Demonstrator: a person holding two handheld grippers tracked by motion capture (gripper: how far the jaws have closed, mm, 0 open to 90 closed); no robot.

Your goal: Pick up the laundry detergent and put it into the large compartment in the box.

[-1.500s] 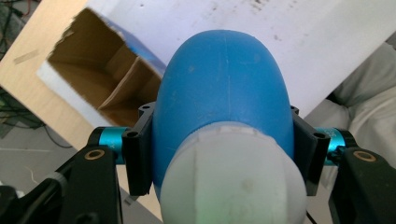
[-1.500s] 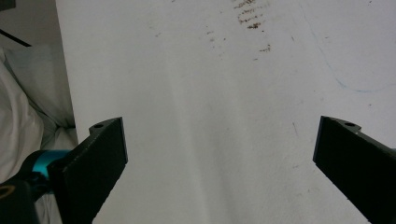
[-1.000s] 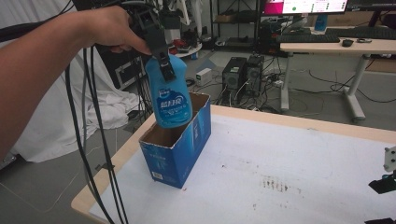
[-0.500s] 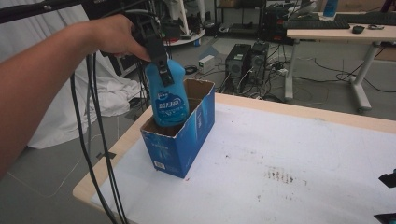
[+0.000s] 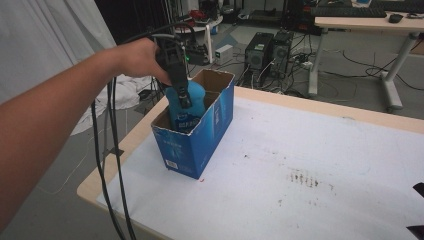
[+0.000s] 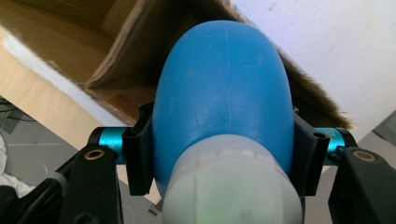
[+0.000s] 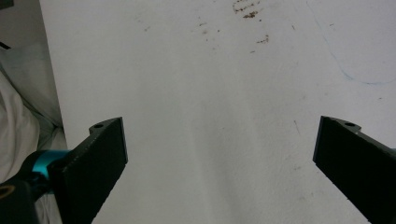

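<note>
Nearest us, our right gripper [image 7: 219,154] hangs over the white table cover [image 5: 310,150] at about 4 o'clock, jaws spread wide with nothing between them. At 10 o'clock, our left gripper [image 5: 181,97] is clamped on the neck of a blue bottle [image 6: 224,88], which sits upright and partly inside the open blue cardboard box [image 5: 200,137]. Beyond the table stand computer towers [image 5: 267,50].

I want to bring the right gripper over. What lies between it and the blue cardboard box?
In the high view, just bare white table covering with brown specks between the blue cardboard box and the right gripper.
</note>
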